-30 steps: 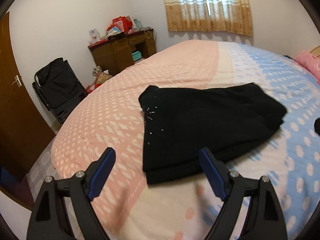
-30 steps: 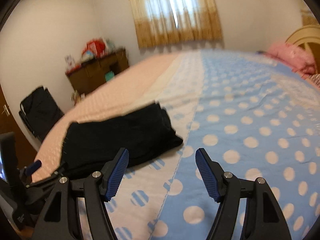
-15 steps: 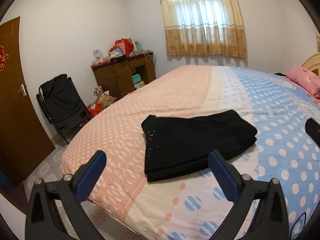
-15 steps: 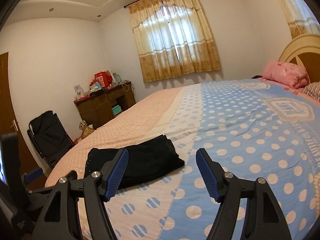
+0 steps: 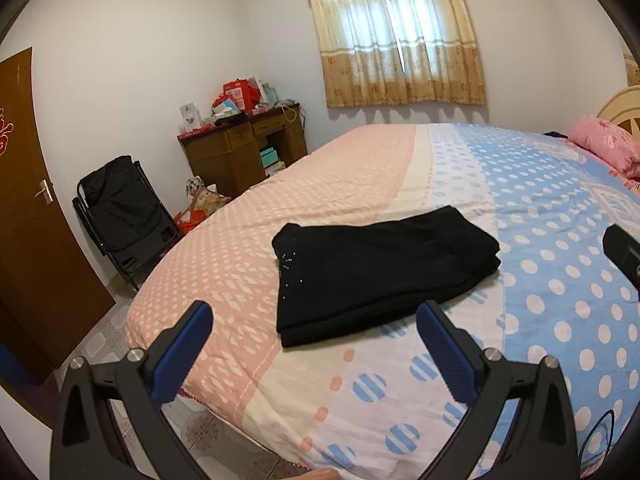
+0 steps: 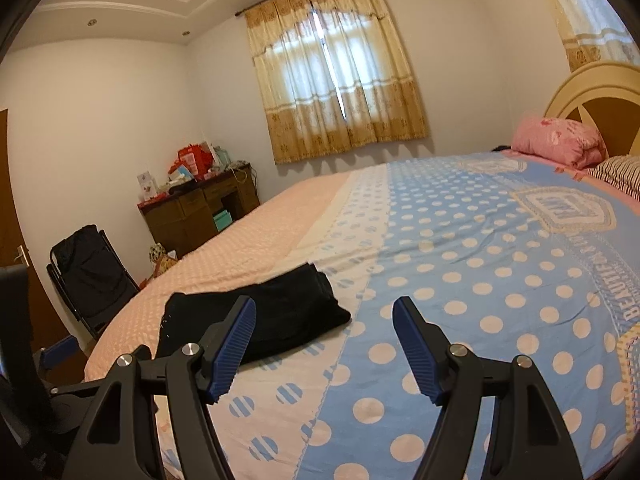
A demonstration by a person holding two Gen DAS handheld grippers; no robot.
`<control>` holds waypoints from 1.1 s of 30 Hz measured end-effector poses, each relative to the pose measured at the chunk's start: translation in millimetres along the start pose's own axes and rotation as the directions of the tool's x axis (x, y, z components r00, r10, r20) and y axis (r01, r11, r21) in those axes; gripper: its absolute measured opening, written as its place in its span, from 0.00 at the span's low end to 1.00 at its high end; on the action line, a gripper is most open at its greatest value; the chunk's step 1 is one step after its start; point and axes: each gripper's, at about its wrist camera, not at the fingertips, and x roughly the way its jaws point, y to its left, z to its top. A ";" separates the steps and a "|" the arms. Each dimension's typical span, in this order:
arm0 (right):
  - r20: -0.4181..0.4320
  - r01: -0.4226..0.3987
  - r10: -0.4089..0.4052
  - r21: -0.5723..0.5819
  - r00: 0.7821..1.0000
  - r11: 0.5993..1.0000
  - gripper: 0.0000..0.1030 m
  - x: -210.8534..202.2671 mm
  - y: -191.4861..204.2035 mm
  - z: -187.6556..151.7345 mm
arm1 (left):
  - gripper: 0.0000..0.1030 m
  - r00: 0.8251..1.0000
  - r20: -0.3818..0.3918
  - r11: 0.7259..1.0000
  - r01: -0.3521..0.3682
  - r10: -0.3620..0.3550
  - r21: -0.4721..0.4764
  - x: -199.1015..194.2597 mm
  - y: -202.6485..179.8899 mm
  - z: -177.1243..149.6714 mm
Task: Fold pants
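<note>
The black pants [image 5: 376, 268] lie folded into a compact rectangle on the bed [image 5: 280, 380], near its foot edge, with small sparkly studs on the left corner. My left gripper [image 5: 314, 316] hovers in front of them, open wide, with nothing between its blue pads. In the right wrist view the folded pants [image 6: 280, 312] sit left of centre, partly behind the left finger. My right gripper [image 6: 324, 312] is open and empty, held back from the pants over the blue dotted cover. The left gripper's body [image 6: 24, 380] shows at the left edge there.
The bed has a pink, cream and blue dotted cover. A pink pillow [image 6: 560, 140] and a headboard [image 6: 600, 92] are at the far right. A wooden desk [image 5: 240, 148] with boxes, a black folding chair [image 5: 120, 212] and a brown door [image 5: 24, 216] stand to the left, curtains [image 5: 396, 36] behind.
Both grippers have drawn back and risen away from the pants, so more of the room shows. The left jaws have opened wider. The folded pants stay still on the bed.
</note>
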 end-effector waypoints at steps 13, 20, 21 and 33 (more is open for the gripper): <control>-0.014 0.000 0.000 -0.004 1.000 1.000 0.70 2.8 -0.7 -2.0 | 1.00 1.000 -0.008 1.000 -0.005 0.005 -0.028 -2.3 4.7 1.3; -0.010 0.000 0.000 -0.005 1.000 1.000 0.70 2.5 -0.3 -2.9 | 1.00 1.000 0.000 1.000 -0.020 0.020 -0.018 -2.2 5.4 0.1; -0.010 0.000 0.000 -0.005 1.000 1.000 0.70 2.5 -0.4 -2.8 | 1.00 1.000 0.001 1.000 -0.022 0.022 -0.016 -2.5 5.5 0.1; -0.012 0.003 -0.003 0.000 1.000 1.000 0.70 4.0 0.6 -4.7 | 1.00 1.000 -0.004 0.999 -0.022 0.022 -0.031 -1.5 8.9 0.5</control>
